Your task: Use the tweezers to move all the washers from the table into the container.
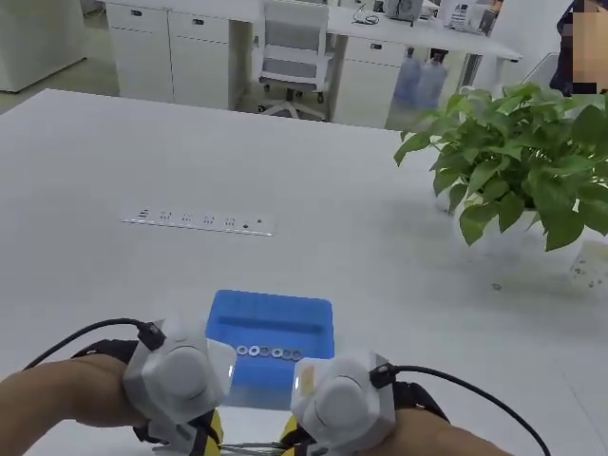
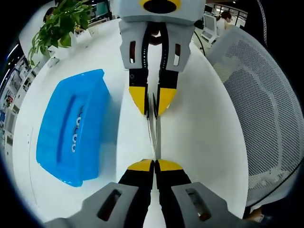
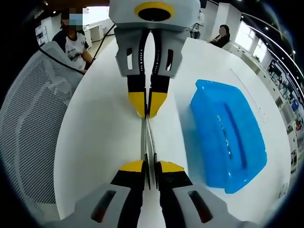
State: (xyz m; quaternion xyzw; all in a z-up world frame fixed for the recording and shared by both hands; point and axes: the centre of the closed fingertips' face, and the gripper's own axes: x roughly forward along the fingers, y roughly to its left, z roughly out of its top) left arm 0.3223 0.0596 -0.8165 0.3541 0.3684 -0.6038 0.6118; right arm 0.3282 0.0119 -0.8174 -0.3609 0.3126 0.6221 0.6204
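Far left, a white power strip [image 1: 198, 220] lies flat on the bench [image 1: 85, 161], well back from the action. Down front, the left gripper [image 2: 155, 165] has its yellow-tipped fingers clenched on one end of the tweezers [image 2: 155, 135] — thin metal running straight across to the other gripper. Just beyond the two, near the middle, the blue container [image 1: 285, 313] sits on the bench. And there are the washers [image 1: 269, 352] — a short row lying on the container near its closest edge, though I cannot tell whether they rest in a recess or on a lid. Moving right, the right gripper [image 3: 151, 167] is clamped on the tweezers' other end, so both grasp the one tool, tip facing tip. Far right, a leafy potted plant [image 1: 518, 161] stands on the bench.
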